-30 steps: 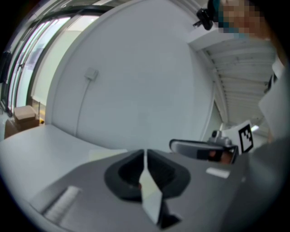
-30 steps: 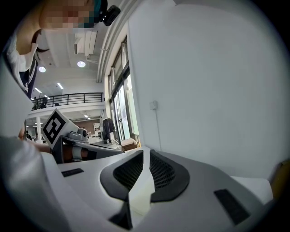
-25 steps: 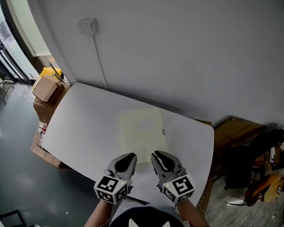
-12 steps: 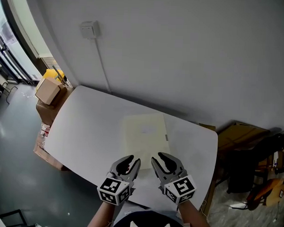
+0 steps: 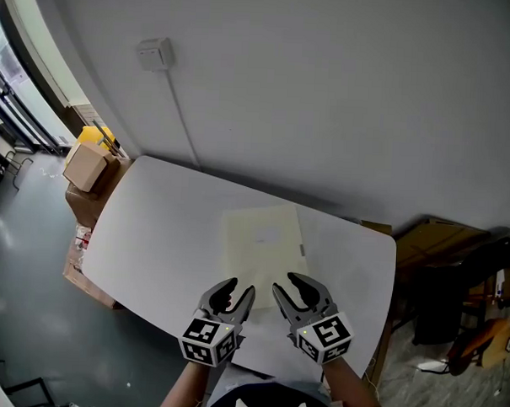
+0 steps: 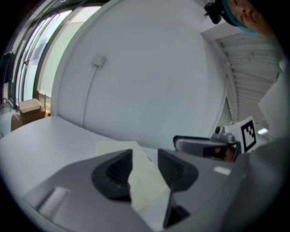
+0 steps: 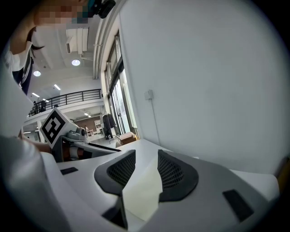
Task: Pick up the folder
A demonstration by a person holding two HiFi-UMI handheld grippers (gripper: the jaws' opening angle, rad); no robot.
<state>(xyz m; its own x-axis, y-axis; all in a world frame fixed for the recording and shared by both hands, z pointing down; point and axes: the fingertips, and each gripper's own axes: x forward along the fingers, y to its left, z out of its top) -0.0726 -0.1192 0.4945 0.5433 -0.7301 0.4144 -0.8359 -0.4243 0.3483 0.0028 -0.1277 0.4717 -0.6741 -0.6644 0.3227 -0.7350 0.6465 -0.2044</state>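
A pale cream folder (image 5: 263, 243) lies flat on the white table (image 5: 161, 228), a small tab on its right edge. My left gripper (image 5: 237, 292) and right gripper (image 5: 287, 284) hover side by side over the folder's near edge. Both sets of jaws are opening, and nothing is between them. Through the gap of the left gripper (image 6: 145, 156) I see the folder (image 6: 136, 176) below, apart from the pads. The right gripper (image 7: 147, 158) likewise frames the folder (image 7: 142, 192) without touching it.
A grey wall rises behind the table, with a switch box (image 5: 153, 54) and a cable running down. Cardboard boxes (image 5: 86, 166) and a yellow object stand on the floor at the left. A brown box (image 5: 439, 240) and clutter sit to the right of the table.
Both grippers' jaws have parted from shut to partly open. Both have sunk slightly toward the folder's near edge.
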